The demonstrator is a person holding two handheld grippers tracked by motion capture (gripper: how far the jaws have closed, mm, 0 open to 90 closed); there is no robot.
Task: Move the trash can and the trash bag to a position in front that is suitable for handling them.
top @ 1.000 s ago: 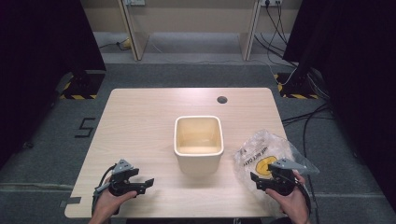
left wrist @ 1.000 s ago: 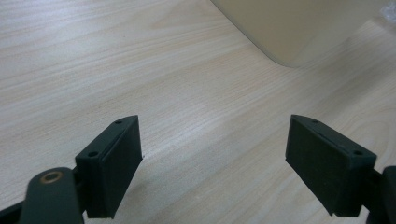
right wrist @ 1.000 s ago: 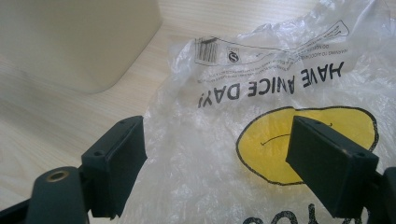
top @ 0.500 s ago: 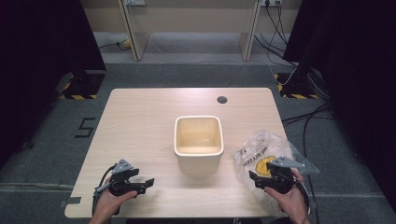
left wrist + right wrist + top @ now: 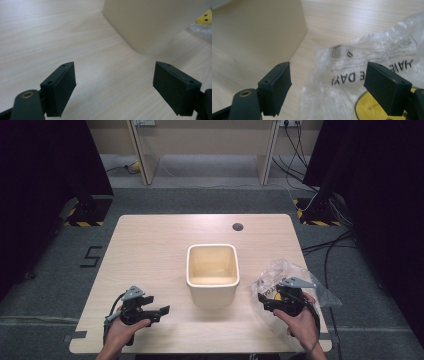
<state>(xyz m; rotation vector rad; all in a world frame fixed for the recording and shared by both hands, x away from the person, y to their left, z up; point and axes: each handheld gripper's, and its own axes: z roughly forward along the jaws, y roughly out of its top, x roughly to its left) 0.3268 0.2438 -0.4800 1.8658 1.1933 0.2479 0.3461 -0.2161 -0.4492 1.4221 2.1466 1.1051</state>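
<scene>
A cream, square plastic tub stands near the middle of a pale wooden surface, and everything else arranges itself around it. To the tub's right lies a crumpled clear plastic bag printed with dark lettering and a yellow round mark (the words read upside down in the right gripper view), close to the tub's corner but not touching it, its far side reaching past the surface's right edge. The right gripper, held in a person's hand, sits at the near edge of that bag, right of the tub and nearer the person; in the right gripper view its black fingers stand wide apart with nothing between them, the bag spread below and ahead of them and the tub's wall rising at the upper left. The left gripper, also held in a hand, rests on bare wood to the tub's left and nearer the person, pointing toward the tub; its fingers are likewise spread wide and hold nothing, with the tub's side ahead of them. Beyond the tub, a small dark round hole marks the surface near its far edge.
</scene>
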